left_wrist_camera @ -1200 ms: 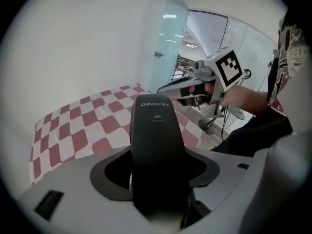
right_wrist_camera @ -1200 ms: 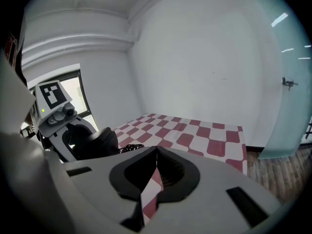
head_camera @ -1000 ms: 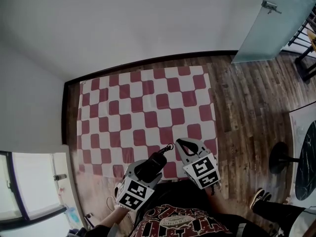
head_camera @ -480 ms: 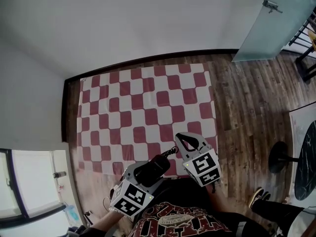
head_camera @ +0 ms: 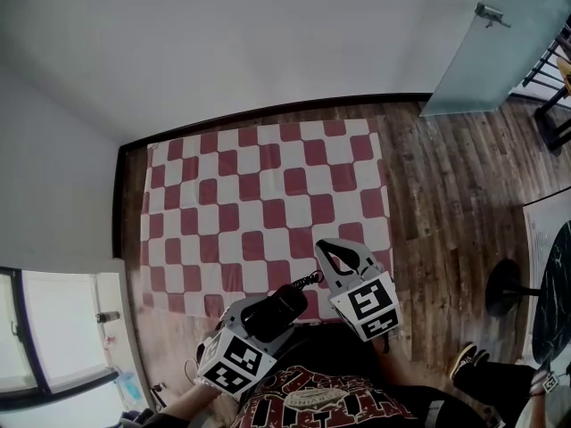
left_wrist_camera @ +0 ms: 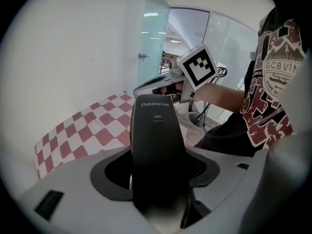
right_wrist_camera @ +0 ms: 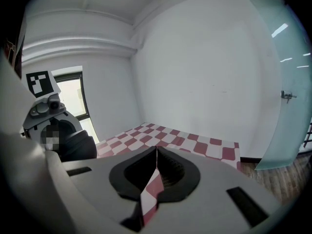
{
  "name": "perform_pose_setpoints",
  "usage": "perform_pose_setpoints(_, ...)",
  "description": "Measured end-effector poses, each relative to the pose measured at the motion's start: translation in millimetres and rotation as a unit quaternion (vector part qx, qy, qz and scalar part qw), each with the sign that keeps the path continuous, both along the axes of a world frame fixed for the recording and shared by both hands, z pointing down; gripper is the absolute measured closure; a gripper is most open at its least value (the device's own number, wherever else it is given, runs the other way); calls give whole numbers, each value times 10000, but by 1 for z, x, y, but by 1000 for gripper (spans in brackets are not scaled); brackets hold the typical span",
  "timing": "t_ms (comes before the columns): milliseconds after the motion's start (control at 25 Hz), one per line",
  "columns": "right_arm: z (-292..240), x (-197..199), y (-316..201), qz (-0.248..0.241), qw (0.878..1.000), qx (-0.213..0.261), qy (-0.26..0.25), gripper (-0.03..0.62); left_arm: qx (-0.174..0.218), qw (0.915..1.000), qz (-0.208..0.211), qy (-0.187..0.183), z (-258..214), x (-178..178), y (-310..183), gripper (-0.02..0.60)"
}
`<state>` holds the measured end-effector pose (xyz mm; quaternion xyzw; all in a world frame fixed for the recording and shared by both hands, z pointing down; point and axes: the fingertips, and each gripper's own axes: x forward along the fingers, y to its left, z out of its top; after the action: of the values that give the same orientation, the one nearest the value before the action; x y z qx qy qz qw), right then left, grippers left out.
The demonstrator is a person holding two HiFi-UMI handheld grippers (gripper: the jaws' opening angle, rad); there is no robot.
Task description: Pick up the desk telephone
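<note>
The left gripper is clenched on a black telephone handset. The back of the handset stands upright between the two jaws and carries small white print (a brand name and a model code). In the head view the handset is held in the air above the near edge of a red-and-white checkered cloth. Its coiled cord comes out at the end nearer to the right gripper. The cloth lies flat on a wooden floor, beside a white wall, and a frosted glass door stands at the far right. The right gripper is just beside the left one, apart from the handset. Its jaws are closed together and grasp nothing. In the right gripper view only a thin slit remains between them, and the cloth shows through it.
</note>
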<state>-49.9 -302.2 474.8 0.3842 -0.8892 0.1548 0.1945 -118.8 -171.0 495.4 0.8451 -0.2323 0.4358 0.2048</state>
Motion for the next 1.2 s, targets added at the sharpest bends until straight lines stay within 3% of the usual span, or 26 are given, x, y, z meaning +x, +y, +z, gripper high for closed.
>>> perform_pose_setpoints(1200, -3, 1, 5, -46, 9999, -13, 141, 576, -114, 9999, 73, 63, 7, 2, 6, 293)
